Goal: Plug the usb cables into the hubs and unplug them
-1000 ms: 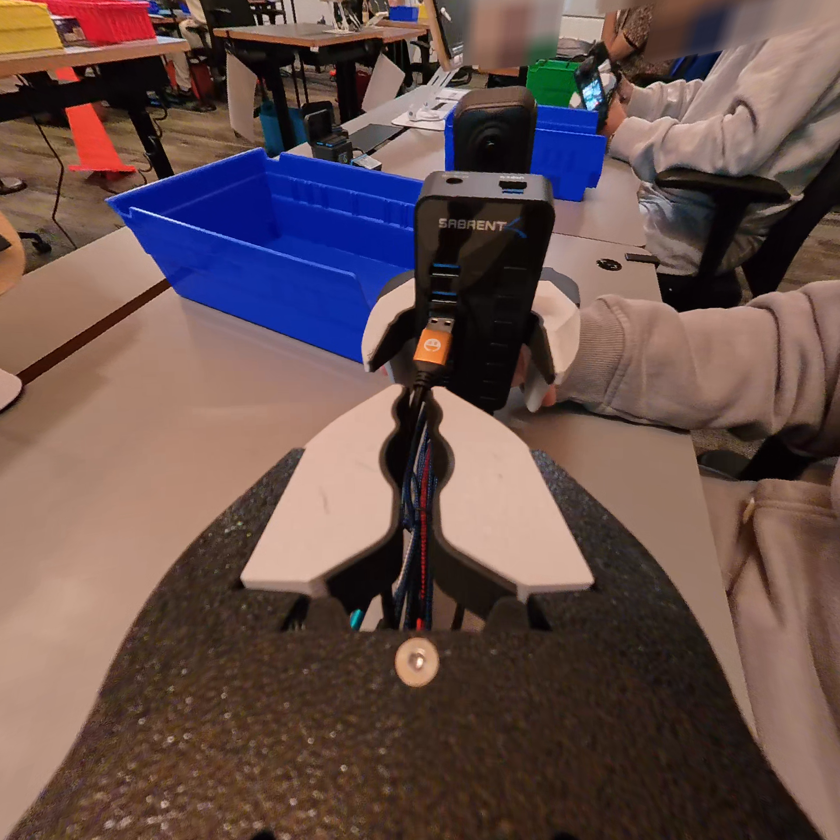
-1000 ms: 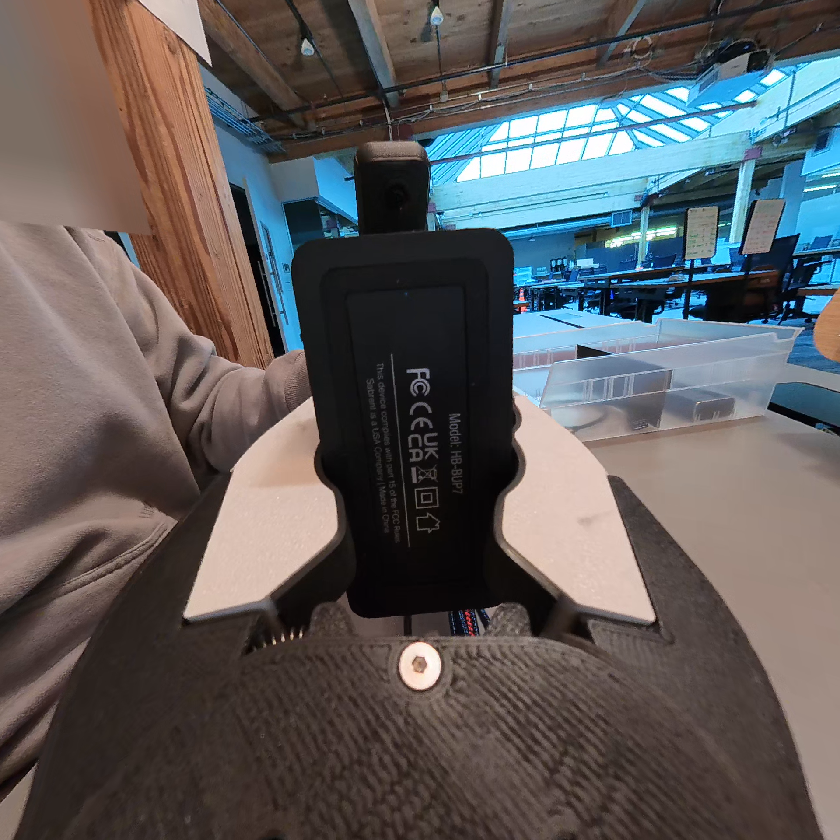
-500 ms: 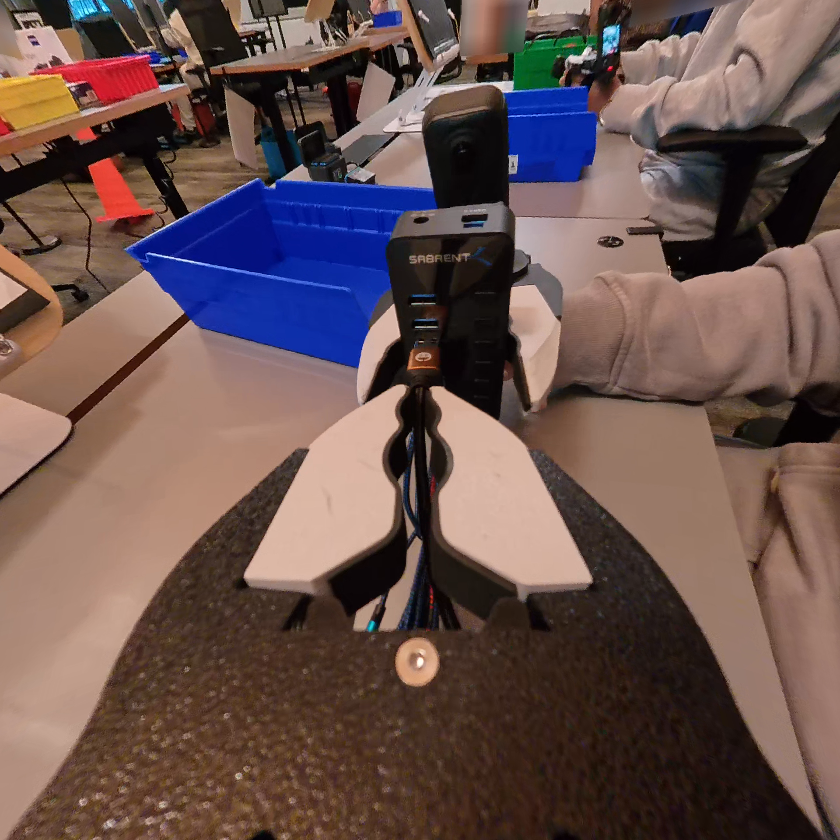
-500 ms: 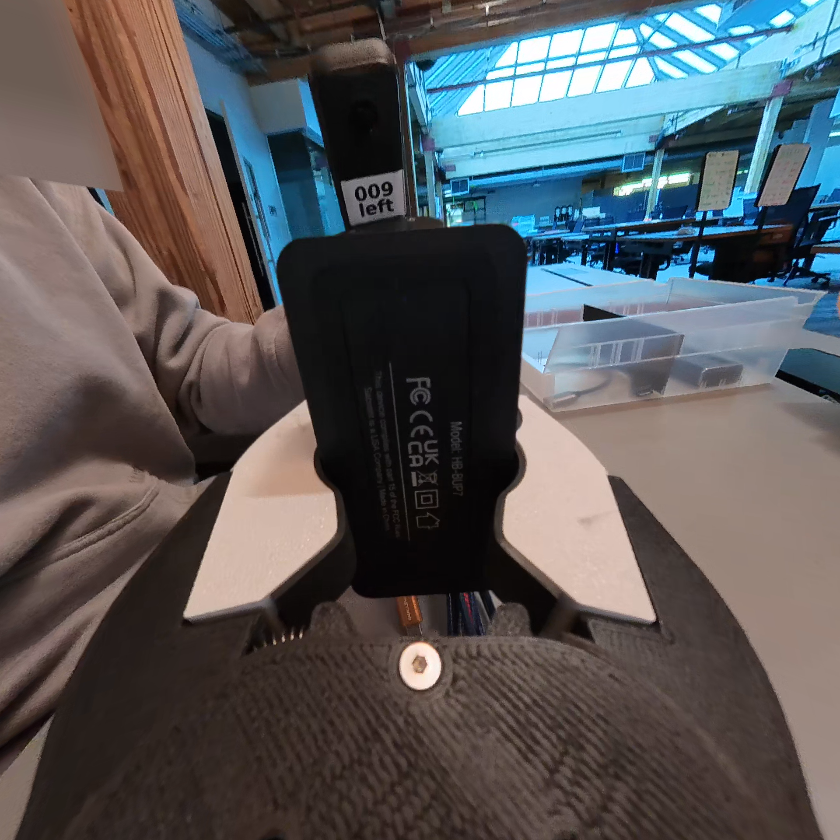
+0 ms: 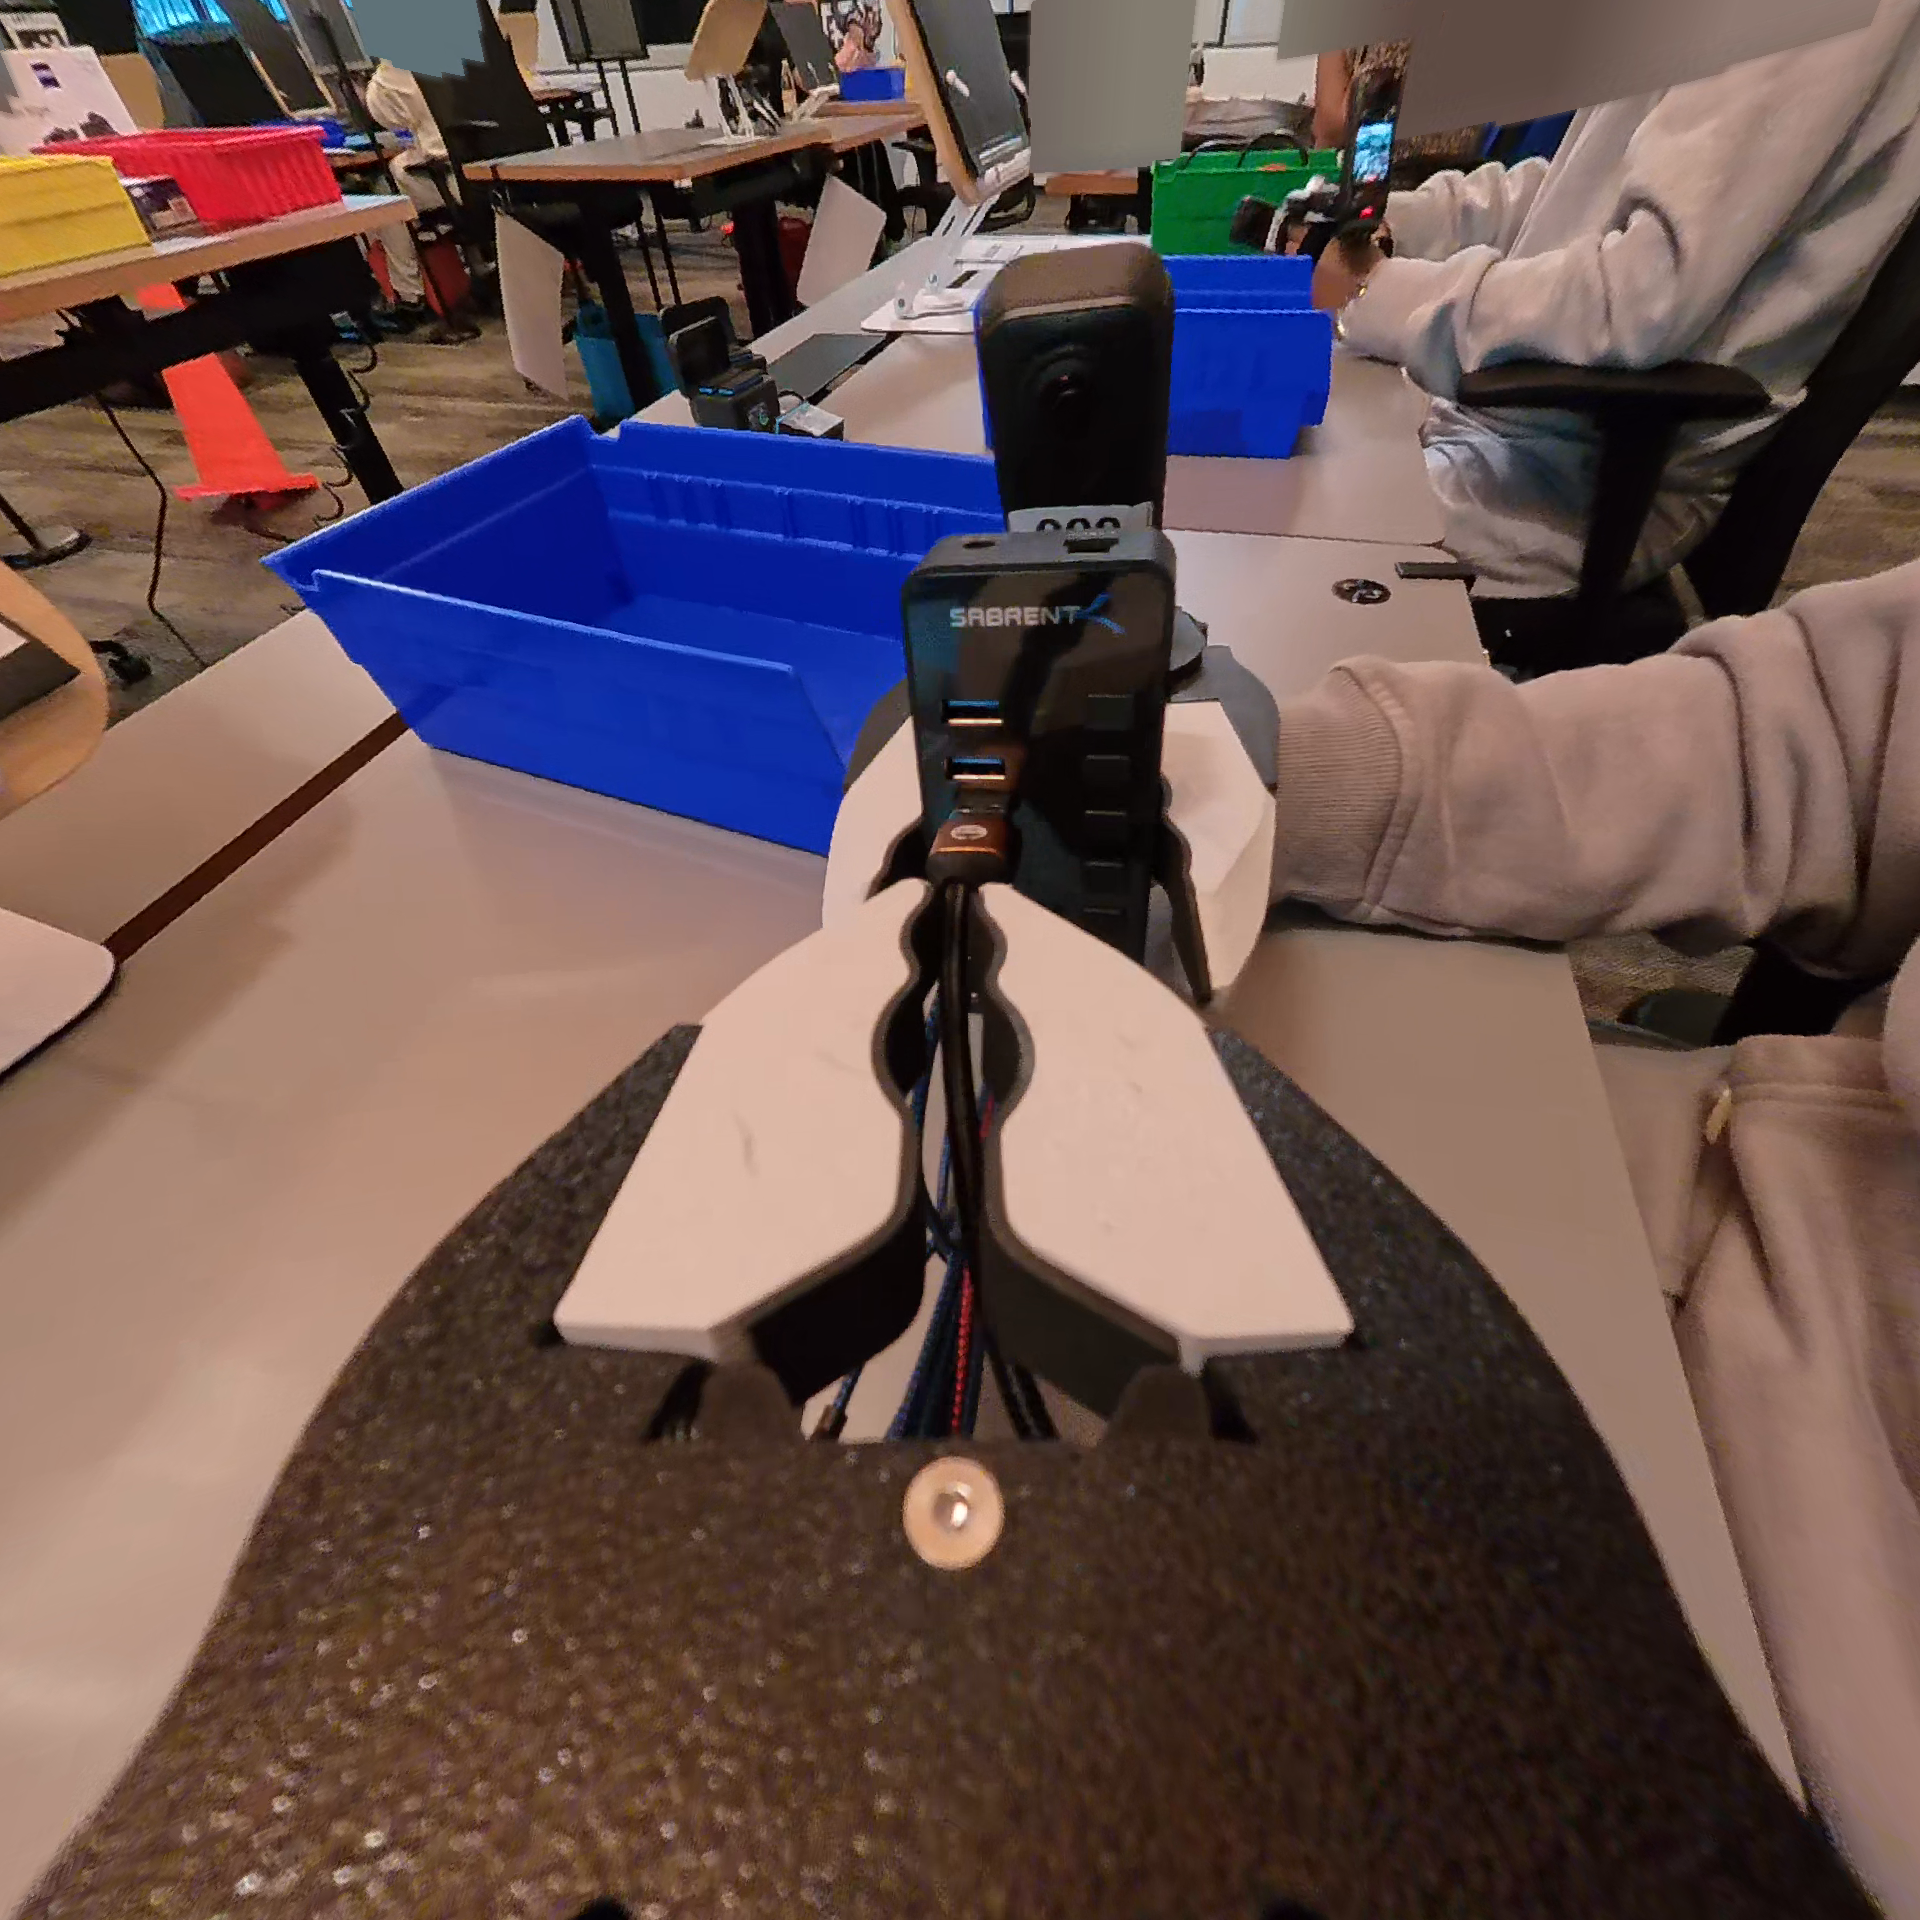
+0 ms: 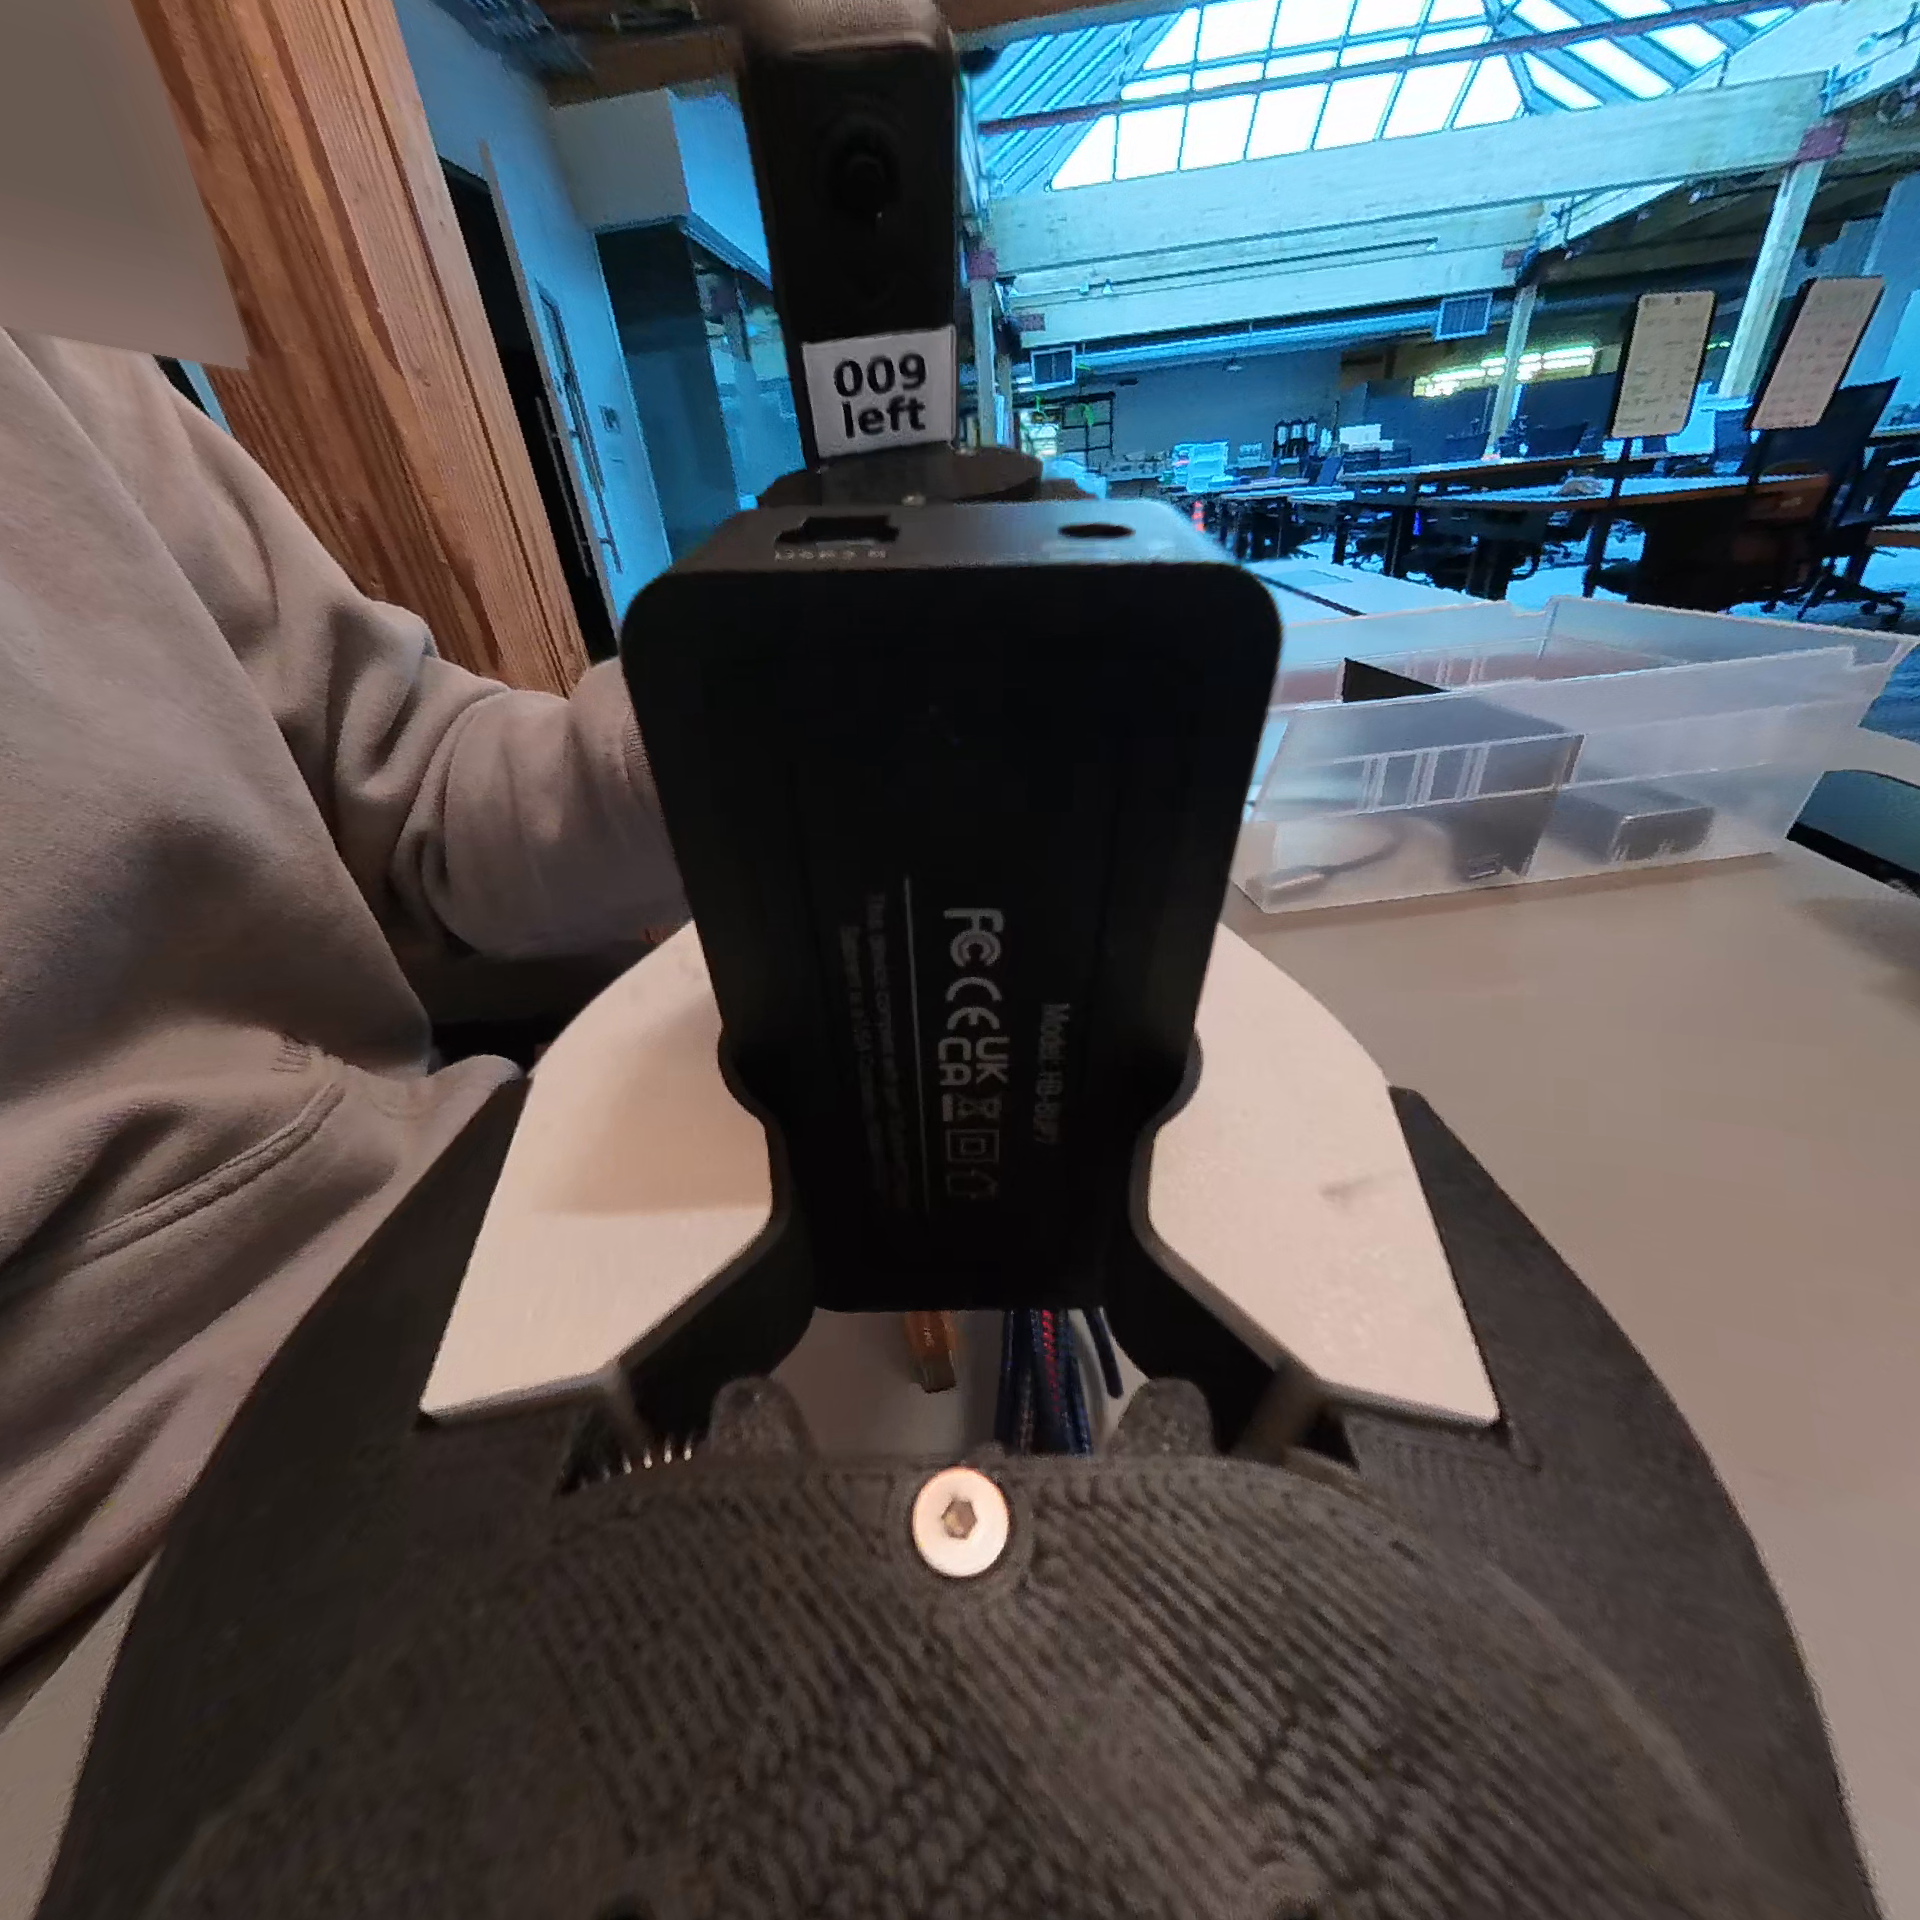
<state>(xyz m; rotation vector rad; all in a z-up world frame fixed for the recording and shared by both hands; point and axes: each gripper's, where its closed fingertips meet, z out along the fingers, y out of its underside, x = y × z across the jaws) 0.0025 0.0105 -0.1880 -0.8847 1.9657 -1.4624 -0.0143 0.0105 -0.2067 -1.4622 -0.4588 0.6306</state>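
Observation:
My left gripper [image 5: 951, 904] is shut on a black USB cable [image 5: 961, 1039] just behind its orange plug [image 5: 971, 842]. The plug's metal tip meets the third port down on a black USB hub [image 5: 1039, 665]; how deep it sits I cannot tell. The hub stands upright between the white fingers [image 5: 1216, 831] of my right gripper [image 5: 1039, 852]. In the right wrist view my right gripper [image 6: 961, 1060] is shut on the hub [image 6: 956, 831], whose labelled back faces the camera. The orange plug [image 6: 930, 1351] shows below the hub.
A large blue bin [image 5: 623, 623] sits on the grey table [image 5: 364, 1039] behind the hub, and a smaller blue bin [image 5: 1247, 353] farther back. A clear bin [image 6: 1558, 748] holds more hubs. Braided cables [image 6: 1039, 1382] lie under the grippers. A person's sleeve [image 5: 1558, 779] is at right.
The hub has tipped away from the right camera, so its top end now shows. Both views have pitched down. The left gripper still grips the cable with the plug at the hub's port.

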